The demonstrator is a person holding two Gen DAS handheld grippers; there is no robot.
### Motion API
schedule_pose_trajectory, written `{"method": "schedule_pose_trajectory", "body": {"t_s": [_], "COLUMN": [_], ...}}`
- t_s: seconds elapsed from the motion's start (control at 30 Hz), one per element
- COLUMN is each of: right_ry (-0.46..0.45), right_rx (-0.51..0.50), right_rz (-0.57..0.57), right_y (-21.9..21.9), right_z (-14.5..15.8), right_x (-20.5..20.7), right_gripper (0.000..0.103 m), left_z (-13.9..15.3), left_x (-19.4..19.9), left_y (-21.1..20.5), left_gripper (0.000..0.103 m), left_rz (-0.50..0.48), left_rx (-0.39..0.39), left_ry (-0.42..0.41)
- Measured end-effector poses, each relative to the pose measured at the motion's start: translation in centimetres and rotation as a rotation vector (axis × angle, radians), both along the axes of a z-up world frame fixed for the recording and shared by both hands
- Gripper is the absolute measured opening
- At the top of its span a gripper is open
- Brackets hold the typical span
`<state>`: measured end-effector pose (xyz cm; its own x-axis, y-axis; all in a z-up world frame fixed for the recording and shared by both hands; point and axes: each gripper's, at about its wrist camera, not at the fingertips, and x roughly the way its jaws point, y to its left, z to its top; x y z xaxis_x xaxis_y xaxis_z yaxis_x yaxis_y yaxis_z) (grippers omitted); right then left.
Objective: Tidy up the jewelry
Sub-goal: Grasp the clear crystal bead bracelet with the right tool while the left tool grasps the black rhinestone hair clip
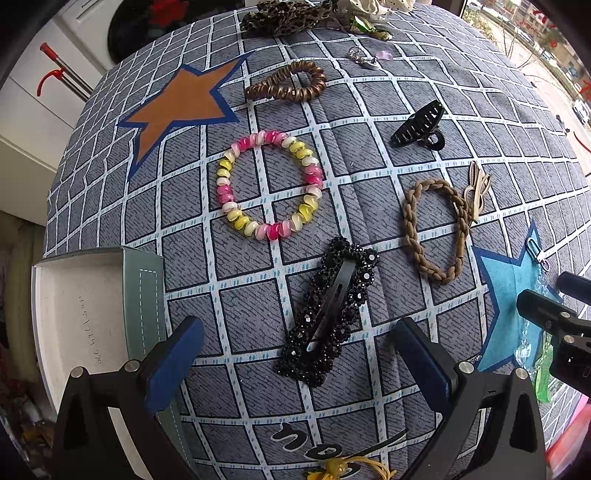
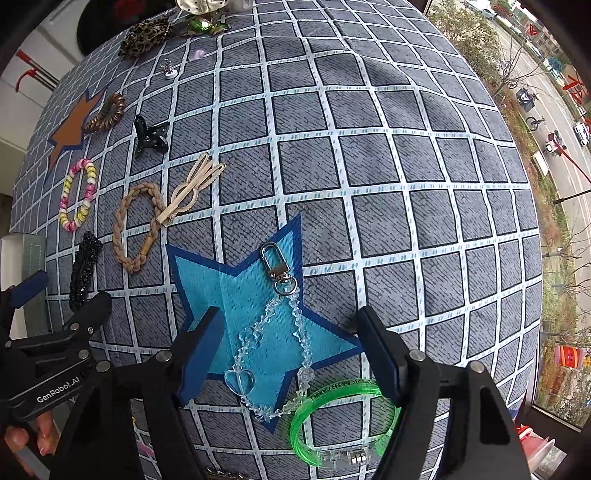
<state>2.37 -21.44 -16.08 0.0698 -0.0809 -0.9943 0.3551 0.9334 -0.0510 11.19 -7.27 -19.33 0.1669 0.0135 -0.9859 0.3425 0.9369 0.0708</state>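
Note:
My left gripper (image 1: 299,350) is open and empty, its jaws either side of a black beaded hair clip (image 1: 330,310) lying on the checked cloth. A pink-yellow spiral hair tie (image 1: 269,184) and a brown braided hair tie (image 1: 434,229) lie beyond it. An open grey box (image 1: 92,314) sits at the left. My right gripper (image 2: 291,354) is open and empty over a clear bead chain with a metal clasp (image 2: 275,332) on the blue star patch. A green bangle (image 2: 340,421) lies just below it.
Farther back lie a black claw clip (image 1: 419,127), a bronze spiral tie (image 1: 288,83), a beige hair clip (image 2: 192,188), a leopard scrunchie (image 1: 284,16) and small charms (image 1: 364,59). A yellow tassel (image 1: 347,469) lies at the near edge. The table's right edge meets a window.

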Motion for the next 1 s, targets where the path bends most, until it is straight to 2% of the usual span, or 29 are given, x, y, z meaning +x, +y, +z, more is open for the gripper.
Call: {"method": "schedule_pose_trajectory", "body": {"t_s": [0.13,0.23,0.3,0.33,0.4,0.43,0.47,0.53,0.67,1.0], "right_ry": [-0.014,-0.021,-0.026,-0.026,-0.024,-0.023,-0.024,-0.031,-0.062,-0.183], "right_rx": [-0.049,-0.052,-0.051,-0.049,-0.043,-0.04,-0.034,-0.02,0.023,0.136], "right_rz": [0.038,0.059,0.067,0.067,0.065,0.064,0.063,0.056,0.033,-0.013], "right_y": [1.3,2.4,3.2,3.5,3.9,4.0,4.1,3.3,1.6,0.5], "right_z": [-0.4,-0.5,-0.5,-0.5,-0.5,-0.3,-0.3,0.9,2.2,6.8], "right_x": [0.6,0.8,1.1,1.2,1.5,2.1,2.1,1.3,0.0,-1.2], "right_gripper": [0.07,0.057,0.039,0.034,0.017,0.013,0.01,0.007,0.006,0.006], "left_z": [-0.1,0.0,0.2,0.4,0.9,1.0,1.2,1.5,2.4,7.3], "left_x": [0.4,0.3,-0.2,-0.4,-1.0,-1.2,-1.4,-1.2,-1.7,-3.3], "left_y": [0.3,0.7,0.4,0.4,-0.1,-0.3,-0.5,-0.4,0.9,3.4], "left_gripper": [0.102,0.09,0.078,0.075,0.056,0.05,0.039,0.037,0.037,0.037], "left_rz": [0.011,0.004,-0.012,-0.021,-0.036,-0.043,-0.048,-0.046,-0.009,0.01], "left_rx": [-0.044,-0.088,-0.092,-0.094,-0.1,-0.102,-0.107,-0.115,-0.16,-0.21], "left_ry": [0.015,0.022,0.013,0.01,0.005,0.004,0.002,0.016,0.034,-0.025]}}
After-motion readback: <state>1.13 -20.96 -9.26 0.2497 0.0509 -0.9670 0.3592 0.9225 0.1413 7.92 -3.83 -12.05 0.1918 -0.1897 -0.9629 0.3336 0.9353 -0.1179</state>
